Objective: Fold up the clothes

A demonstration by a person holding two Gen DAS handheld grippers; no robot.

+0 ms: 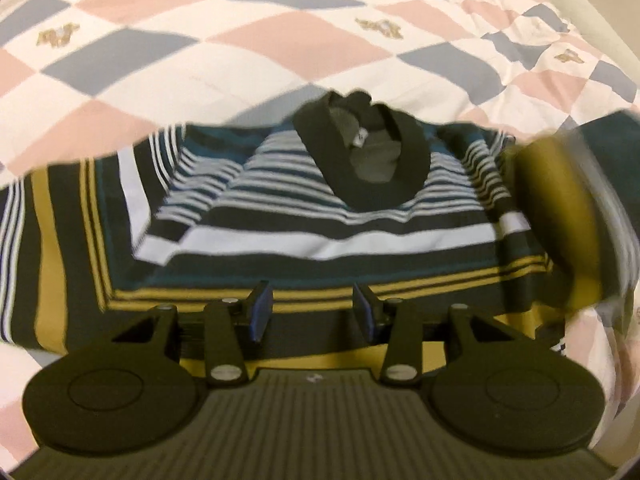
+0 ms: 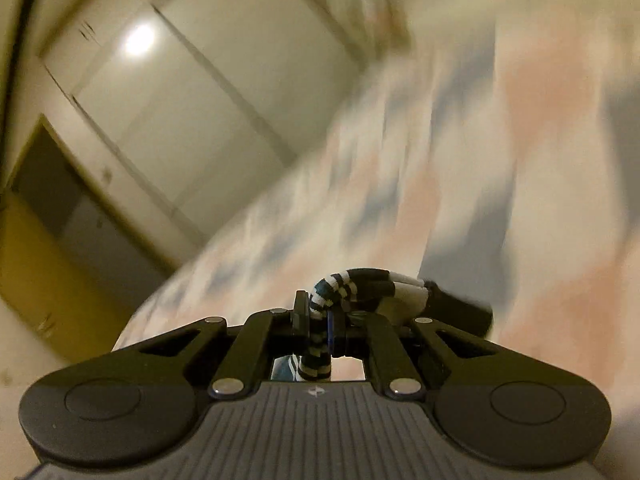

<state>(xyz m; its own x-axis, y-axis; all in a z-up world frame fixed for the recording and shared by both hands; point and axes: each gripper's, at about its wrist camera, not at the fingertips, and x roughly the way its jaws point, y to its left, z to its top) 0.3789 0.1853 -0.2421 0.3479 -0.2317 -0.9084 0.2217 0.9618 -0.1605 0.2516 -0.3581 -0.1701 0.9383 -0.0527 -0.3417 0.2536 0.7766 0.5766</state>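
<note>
Right hand-held gripper (image 2: pixel 320 320) pinching striped sweater (image 2: pixel 360 288), perhaps its sleeve

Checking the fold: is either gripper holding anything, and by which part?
Right gripper pinches the striped sweater by its sleeve. Left gripper holds nothing.

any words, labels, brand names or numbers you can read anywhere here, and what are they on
No text can be read in either view.
White tag inside the black collar of the striped knit sweater: too small and blurred.
Small pale emblem on the right gripper's grey ribbed body: a symbol, no letters.
Gold motifs on the pink, grey and white checked bedcover: pictures, not words.
</note>
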